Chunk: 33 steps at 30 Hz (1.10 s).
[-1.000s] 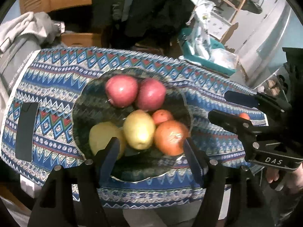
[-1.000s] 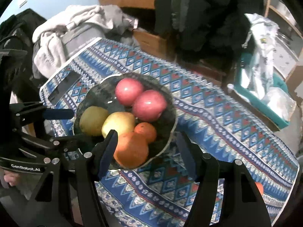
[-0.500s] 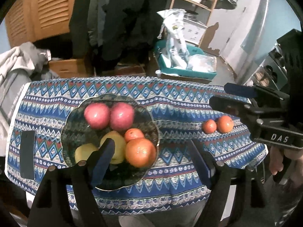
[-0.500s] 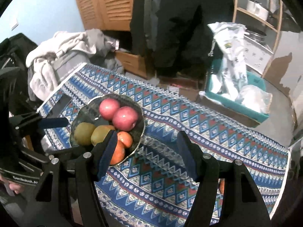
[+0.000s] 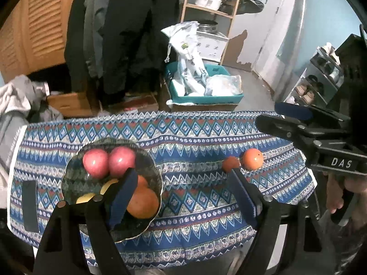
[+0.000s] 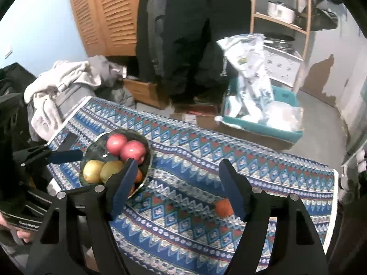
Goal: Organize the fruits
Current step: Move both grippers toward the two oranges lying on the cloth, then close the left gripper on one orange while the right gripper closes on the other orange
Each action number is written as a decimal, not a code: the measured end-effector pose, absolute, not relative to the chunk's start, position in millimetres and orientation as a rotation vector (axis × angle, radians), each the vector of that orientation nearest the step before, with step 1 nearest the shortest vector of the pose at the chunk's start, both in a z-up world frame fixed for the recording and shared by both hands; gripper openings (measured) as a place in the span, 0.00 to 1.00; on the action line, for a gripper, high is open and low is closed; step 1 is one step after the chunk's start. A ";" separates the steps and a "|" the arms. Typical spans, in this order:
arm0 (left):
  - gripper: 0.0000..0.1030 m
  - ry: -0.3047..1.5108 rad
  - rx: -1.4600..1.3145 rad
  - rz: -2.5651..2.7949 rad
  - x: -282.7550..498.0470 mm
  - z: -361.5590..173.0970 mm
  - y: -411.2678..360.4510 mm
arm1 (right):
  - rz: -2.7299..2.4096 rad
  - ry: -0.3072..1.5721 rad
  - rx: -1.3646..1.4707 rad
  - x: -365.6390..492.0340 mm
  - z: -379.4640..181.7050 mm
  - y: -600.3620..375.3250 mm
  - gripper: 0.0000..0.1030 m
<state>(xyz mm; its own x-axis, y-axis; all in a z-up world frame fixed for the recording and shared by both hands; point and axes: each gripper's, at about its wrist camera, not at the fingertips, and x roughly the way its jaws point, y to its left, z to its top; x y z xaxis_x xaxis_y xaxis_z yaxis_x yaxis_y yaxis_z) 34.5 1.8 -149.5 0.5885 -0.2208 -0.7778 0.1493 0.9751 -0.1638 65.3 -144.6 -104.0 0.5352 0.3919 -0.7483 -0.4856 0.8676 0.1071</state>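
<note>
Both grippers, left (image 5: 183,190) and right (image 6: 177,183), hang empty, jaws opening, over the worktop (image 5: 195,137); bowl (image 5: 73,178) left, two oranges (image 5: 252,159) right.

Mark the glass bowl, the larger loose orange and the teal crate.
glass bowl (image 5: 146,228), left wrist view, near rim.
larger loose orange (image 5: 252,159), left wrist view, its middle.
teal crate (image 5: 206,99), left wrist view, front wall.

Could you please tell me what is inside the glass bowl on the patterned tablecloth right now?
The glass bowl holds two red apples, two yellow-green fruits and oranges. Black gripper fingers partly cover the oranges, so anything beneath them is hidden.
</note>
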 end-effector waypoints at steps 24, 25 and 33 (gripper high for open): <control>0.80 1.028 -0.007 -0.343 73.3 -179.9 -87.2 | 0.330 0.913 -0.032 76.9 -124.7 -258.5 0.76; 0.80 1.034 -0.006 -0.344 75.2 -181.7 -90.2 | 0.324 0.917 -0.026 77.4 -126.6 -262.8 0.76; 0.80 1.075 0.022 -0.346 92.1 -202.4 -108.8 | 0.296 0.972 0.007 87.0 -151.2 -283.4 0.76</control>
<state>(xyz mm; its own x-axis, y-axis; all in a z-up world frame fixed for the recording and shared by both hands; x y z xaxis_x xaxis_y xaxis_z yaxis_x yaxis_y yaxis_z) 92.1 -108.8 -202.4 0.4271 -0.2667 -0.8639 0.2879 0.9459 -0.1497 87.0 -283.4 -151.2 0.5264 0.2511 -0.8123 -0.2447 0.9597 0.1380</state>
